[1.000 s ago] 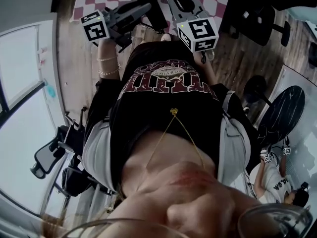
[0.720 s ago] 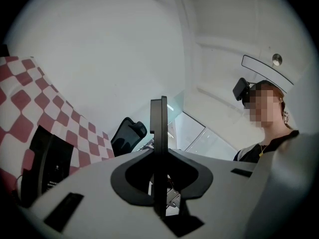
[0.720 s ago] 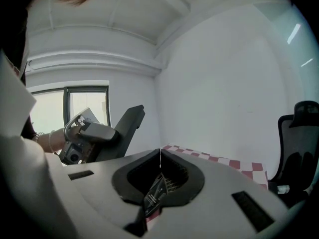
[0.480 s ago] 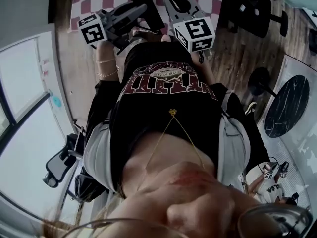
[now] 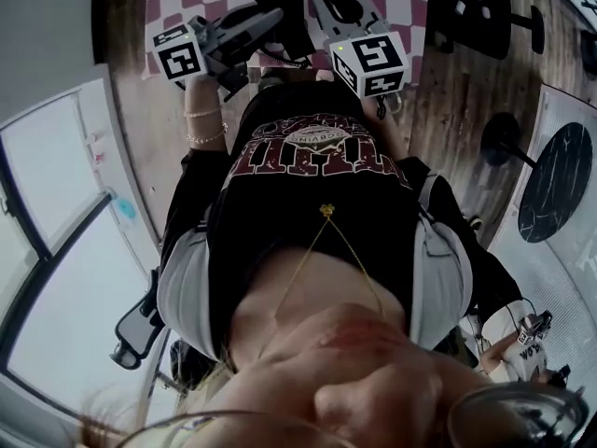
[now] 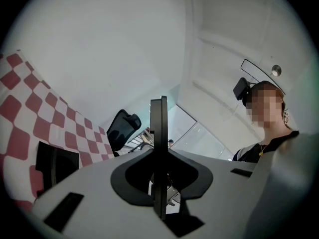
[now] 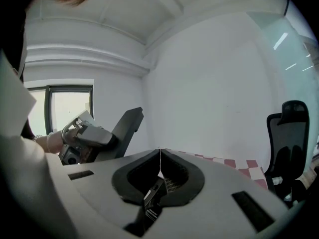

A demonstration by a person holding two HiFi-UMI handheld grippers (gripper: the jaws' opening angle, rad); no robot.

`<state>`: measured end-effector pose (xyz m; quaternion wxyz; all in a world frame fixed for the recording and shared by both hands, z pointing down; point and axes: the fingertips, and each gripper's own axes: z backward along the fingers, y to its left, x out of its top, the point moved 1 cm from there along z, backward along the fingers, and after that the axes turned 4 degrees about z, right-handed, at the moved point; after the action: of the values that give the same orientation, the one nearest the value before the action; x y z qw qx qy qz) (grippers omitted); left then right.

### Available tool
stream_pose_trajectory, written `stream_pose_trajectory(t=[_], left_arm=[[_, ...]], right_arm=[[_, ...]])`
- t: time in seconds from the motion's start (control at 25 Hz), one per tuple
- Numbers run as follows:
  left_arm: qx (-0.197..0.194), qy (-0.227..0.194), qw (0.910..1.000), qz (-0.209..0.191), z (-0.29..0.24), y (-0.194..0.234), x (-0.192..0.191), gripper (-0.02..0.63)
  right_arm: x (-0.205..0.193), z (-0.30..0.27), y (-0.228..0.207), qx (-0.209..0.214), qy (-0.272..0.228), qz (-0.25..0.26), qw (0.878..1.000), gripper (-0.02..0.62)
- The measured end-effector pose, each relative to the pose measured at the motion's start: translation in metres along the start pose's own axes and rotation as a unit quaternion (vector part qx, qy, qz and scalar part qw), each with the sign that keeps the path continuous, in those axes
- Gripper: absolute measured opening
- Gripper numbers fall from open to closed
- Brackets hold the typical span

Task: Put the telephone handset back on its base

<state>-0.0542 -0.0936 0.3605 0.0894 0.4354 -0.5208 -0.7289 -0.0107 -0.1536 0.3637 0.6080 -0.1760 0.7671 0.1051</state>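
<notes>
We have not begun the real work yet, as far as we can see. No picture shows the telephone handset or its base clearly, so we cannot say where they are. A dark boxy thing [image 6: 56,164] lies on the red and white checkered cloth [image 6: 20,108], which we think covers the table. It may be part of the telephone, but we cannot tell. Nothing is picked up. So the whole job looks left to do: find the handset, take hold of it, carry it to the base and set it down.

We hold both grippers up in front of our chest, close above the black shirt [image 5: 317,185]. The left gripper [image 6: 159,106] points up and away from us, toward the wall and the ceiling, with the cloth low on its left side. Its fingers [image 6: 156,153] are pressed flat together, and there is nothing between them. The left hand [image 5: 199,90] holds it from below, with bracelets on the wrist.

The right gripper [image 7: 160,156] sits just beside the left one and also points up at a white wall. Its fingers are closed tight too, and they hold nothing.

We think both grippers must tip down toward the table and open before they can take the handset.
</notes>
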Motion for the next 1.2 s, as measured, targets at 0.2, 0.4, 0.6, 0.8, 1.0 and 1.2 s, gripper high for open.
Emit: stream_pose_trajectory(t=[0.2, 0.4, 0.6, 0.8, 1.0, 1.2], left_arm=[[-0.011, 0.014, 0.9998, 0.007, 0.024, 0.009, 0.013, 0.081], [-0.023, 0.027, 0.9993, 0.016, 0.052, 0.021, 0.028, 0.081], [-0.032, 0.050, 0.9979, 0.026, 0.059, 0.028, 0.032, 0.081], [-0.046, 0.073, 0.9957, 0.034, 0.068, 0.035, 0.033, 0.081], [-0.054, 0.089, 0.9937, 0.042, 0.076, 0.046, 0.038, 0.081], [-0.058, 0.110, 0.9914, 0.042, 0.077, 0.056, 0.039, 0.081]], right_arm=[[0.001, -0.019, 0.009, -0.027, 0.009, -0.004, 1.000, 0.020], [0.002, -0.041, 0.022, -0.054, 0.019, -0.004, 0.998, 0.020], [0.001, -0.043, 0.019, -0.086, 0.028, -0.010, 0.996, 0.020], [-0.002, -0.045, 0.018, -0.121, 0.030, -0.017, 0.992, 0.020], [0.000, -0.050, 0.016, -0.151, 0.029, -0.023, 0.988, 0.020], [-0.004, -0.052, 0.017, -0.175, 0.028, -0.029, 0.984, 0.020]])
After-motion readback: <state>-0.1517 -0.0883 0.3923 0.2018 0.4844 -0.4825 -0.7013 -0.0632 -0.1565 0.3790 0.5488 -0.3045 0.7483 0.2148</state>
